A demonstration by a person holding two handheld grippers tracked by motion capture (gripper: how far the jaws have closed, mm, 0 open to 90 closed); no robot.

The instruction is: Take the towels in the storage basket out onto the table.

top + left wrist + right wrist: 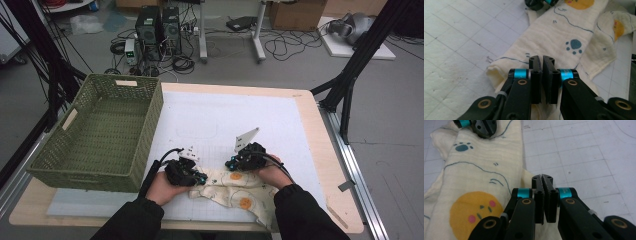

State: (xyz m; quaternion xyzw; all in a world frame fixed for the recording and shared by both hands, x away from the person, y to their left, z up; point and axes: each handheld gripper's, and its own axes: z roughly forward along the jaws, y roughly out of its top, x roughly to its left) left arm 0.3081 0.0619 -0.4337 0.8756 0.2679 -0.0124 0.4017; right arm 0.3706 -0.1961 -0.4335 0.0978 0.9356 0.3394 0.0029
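At mat's near edge | cloth (235, 189) | basket (100, 132) left | far mat bare

Each black tool (542, 75) has cyan bands, brass screws, a cable; the person wears black sleeves (131, 220)

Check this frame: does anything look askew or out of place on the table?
The printed cloth lies crumpled, one end hanging over the table's near edge. Both tongs, left and right, are pinched shut on its edges. The green basket sits squarely; nothing is spilled.
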